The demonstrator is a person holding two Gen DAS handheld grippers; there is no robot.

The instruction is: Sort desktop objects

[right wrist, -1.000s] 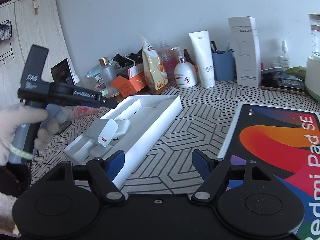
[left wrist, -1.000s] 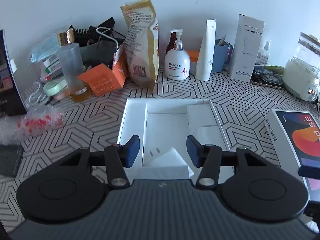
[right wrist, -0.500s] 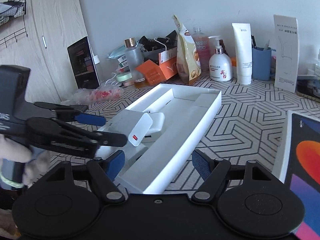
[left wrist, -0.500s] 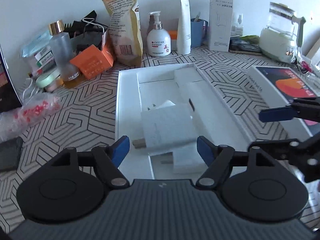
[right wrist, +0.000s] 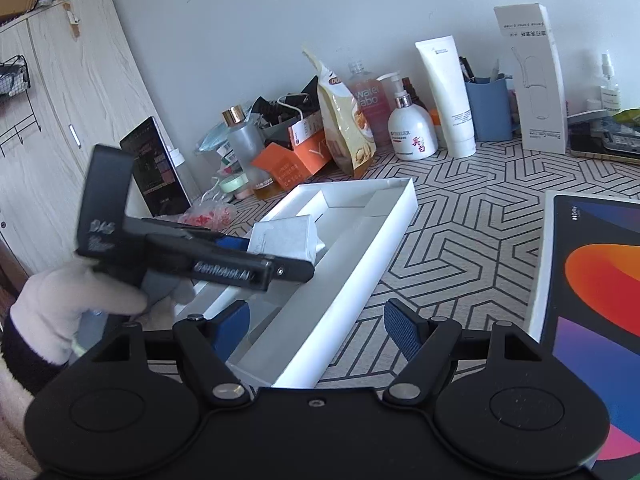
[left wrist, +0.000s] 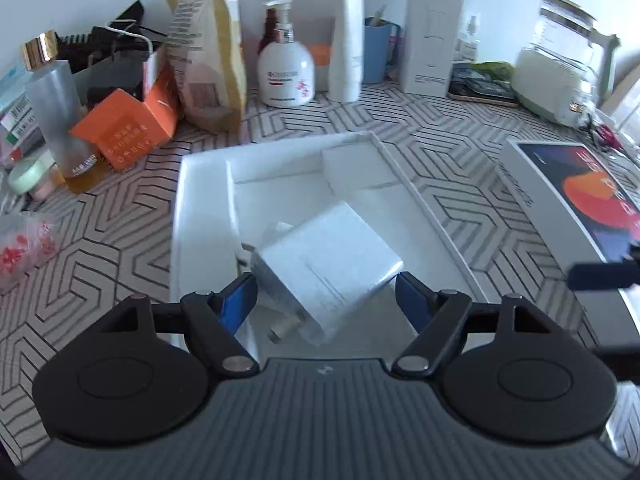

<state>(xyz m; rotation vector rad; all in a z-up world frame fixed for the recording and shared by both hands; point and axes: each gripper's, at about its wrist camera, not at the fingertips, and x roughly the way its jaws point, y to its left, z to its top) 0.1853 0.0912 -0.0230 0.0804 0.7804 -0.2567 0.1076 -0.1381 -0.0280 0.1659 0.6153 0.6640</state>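
A white charger plug (left wrist: 326,266) sits between the fingers of my left gripper (left wrist: 326,300), above the near end of the open white box tray (left wrist: 202,184). The blue pads touch or nearly touch its sides; it looks gripped. In the right wrist view the charger (right wrist: 286,236) is held by the left gripper (right wrist: 240,256) over the tray (right wrist: 352,276). My right gripper (right wrist: 316,330) is open and empty, just in front of the tray's near corner.
The tablet box lid (left wrist: 580,196) lies to the right of the tray and fills the right of the right wrist view (right wrist: 592,304). Bottles, a snack bag (left wrist: 208,52), an orange carton (left wrist: 124,136) and a kettle (left wrist: 560,76) line the wall.
The left gripper has closed in around the white charger and holds it above the tray's near end. The right gripper has stayed open and shifted slightly.
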